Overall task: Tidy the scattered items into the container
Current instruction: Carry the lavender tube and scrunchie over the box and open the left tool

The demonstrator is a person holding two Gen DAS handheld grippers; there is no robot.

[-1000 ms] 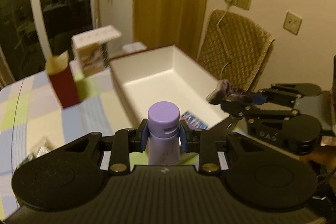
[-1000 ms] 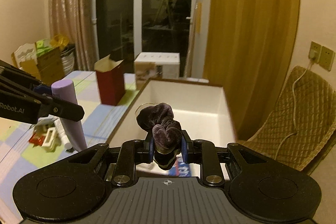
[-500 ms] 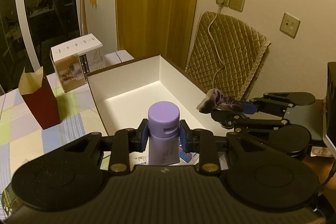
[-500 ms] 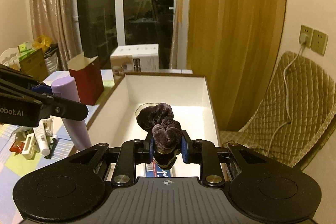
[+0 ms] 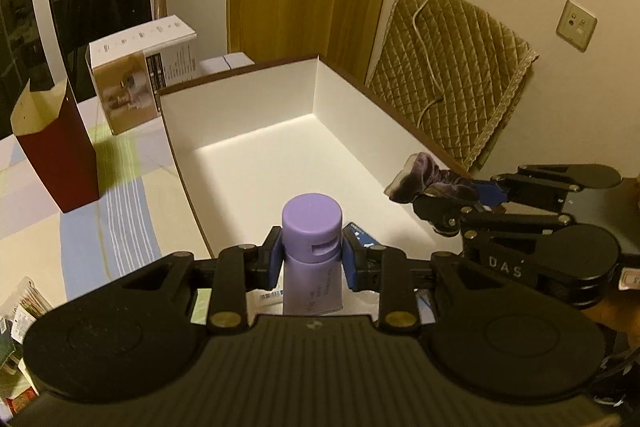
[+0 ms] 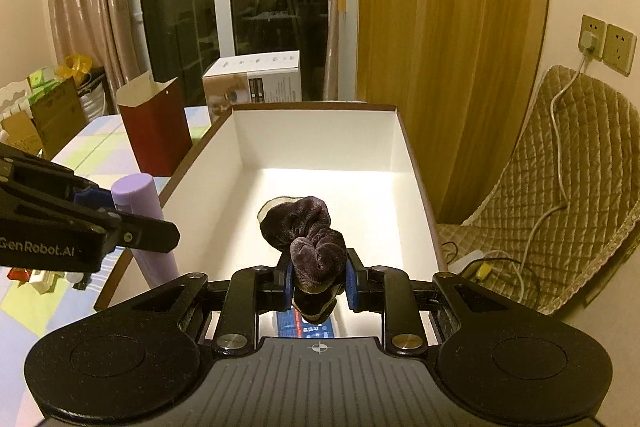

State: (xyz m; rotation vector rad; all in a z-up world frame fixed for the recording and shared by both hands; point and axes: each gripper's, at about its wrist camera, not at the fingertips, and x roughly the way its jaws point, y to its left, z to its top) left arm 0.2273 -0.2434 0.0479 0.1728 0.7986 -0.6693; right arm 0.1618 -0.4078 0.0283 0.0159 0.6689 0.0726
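Observation:
My left gripper point(image 5: 312, 261) is shut on a lilac tube point(image 5: 312, 251) with a round cap, held upright over the near left end of the white box point(image 5: 248, 107). My right gripper point(image 6: 318, 277) is shut on a dark purple velvet scrunchie point(image 6: 308, 231), over the near end of the same box point(image 6: 316, 143). In the left wrist view the right gripper point(image 5: 448, 195) hangs at the box's right rim with the scrunchie point(image 5: 424, 177). In the right wrist view the left gripper point(image 6: 116, 211) holds the tube point(image 6: 140, 203) at the box's left wall. A blue packet point(image 5: 362, 233) lies on the box floor.
A dark red open carton point(image 5: 56, 155) and a white product box point(image 5: 136, 75) stand on the checked tablecloth point(image 5: 120, 227) left of the container. Small packets point(image 6: 36, 277) lie scattered on the cloth at the near left. A quilted pad point(image 5: 460, 67) with a cable leans against the wall at right.
Both grippers have moved forward and down toward the box, which now looks larger and closer. Each keeps its hold: the tube on the left, the scrunchie on the right.

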